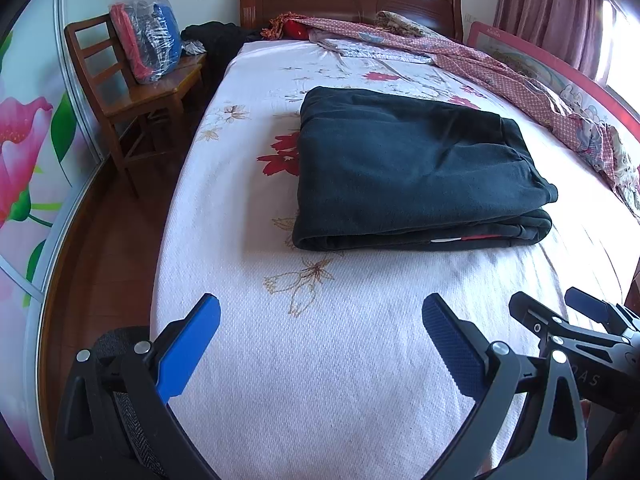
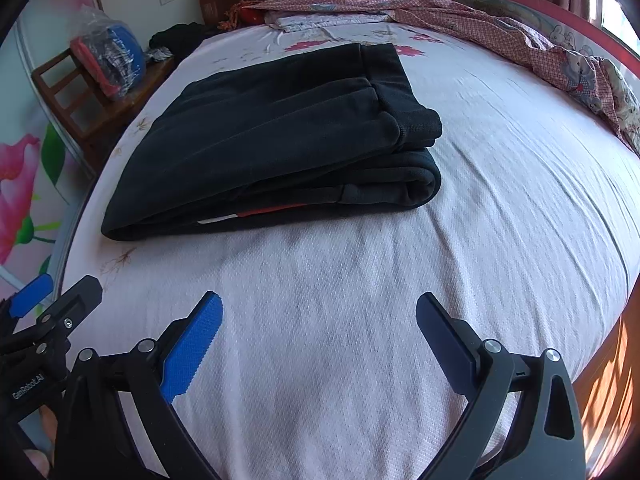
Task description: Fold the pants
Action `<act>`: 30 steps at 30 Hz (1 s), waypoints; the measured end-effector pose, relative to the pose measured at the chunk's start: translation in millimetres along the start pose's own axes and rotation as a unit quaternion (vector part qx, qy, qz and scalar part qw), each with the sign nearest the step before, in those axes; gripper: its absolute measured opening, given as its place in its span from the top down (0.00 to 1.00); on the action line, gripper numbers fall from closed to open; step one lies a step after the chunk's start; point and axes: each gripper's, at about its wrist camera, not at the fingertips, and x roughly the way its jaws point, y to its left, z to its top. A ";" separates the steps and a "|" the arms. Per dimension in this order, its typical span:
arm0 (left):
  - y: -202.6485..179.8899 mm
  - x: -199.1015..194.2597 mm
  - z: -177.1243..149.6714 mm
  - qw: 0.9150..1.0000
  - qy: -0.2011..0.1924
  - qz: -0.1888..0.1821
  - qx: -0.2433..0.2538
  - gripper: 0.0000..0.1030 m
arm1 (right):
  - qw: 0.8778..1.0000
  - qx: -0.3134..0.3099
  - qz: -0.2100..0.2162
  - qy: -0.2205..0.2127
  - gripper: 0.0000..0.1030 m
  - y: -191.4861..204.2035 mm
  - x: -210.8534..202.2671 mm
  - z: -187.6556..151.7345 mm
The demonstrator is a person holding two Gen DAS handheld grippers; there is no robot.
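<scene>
Pants lie folded, centre frame on bed. Left gripper and right gripper both agape, empty, low frame. Fold looks finished; next, perhaps 1 tidy of edge.

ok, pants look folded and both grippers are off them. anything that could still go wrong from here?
1. The folded dark navy fleece pants look uneven: the top layer's cuffed end overhangs the lower fold at the right, so the stack may slump if nudged.
2. The left gripper and right gripper hover open and close together over the white floral bedsheet; they could bump each other.
</scene>
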 end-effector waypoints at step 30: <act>38.0 -21.7 33.3 0.983 0.022 -0.167 -0.075 0.02 | 1.000 0.013 0.017 0.021 0.06 -6.3 -0.7 -1.0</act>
